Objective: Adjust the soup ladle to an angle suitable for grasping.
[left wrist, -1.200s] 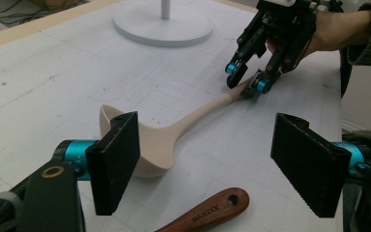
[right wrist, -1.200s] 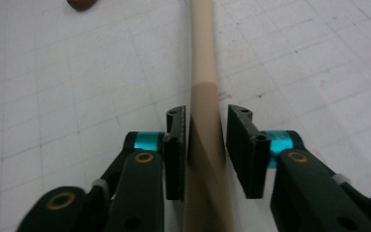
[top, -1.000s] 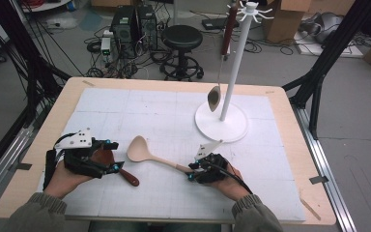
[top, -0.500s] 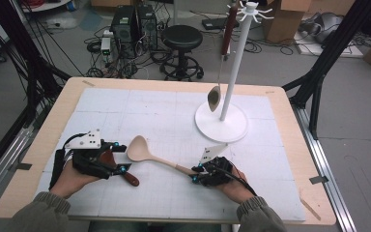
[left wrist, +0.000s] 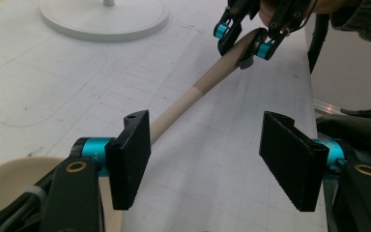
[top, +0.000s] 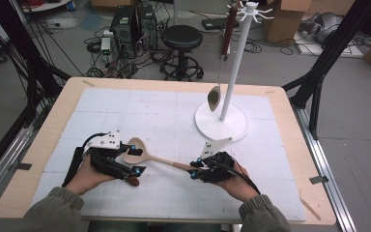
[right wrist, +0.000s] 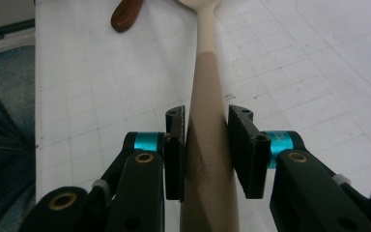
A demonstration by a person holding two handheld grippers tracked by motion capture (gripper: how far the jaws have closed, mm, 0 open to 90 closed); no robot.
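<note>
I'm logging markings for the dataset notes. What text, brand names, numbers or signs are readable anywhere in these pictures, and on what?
Faint embossed lettering on the spoon handle, between the jaws of the right hand-held gripper: too blurred to read.
White mat: printed grid lines, no legible numbers.
Computer towers on the floor: too small to read.
Nothing else legible.

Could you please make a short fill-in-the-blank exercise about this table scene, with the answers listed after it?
1. The right tongs are shut on the handle of the wooden ____.
2. The jaws of the left tongs are ____, with nothing between them.
3. A metal spoon hangs from the white ____.
4. The stand's round base rests on the white ____.

Missing words: spoon; open; stand; mat
</note>
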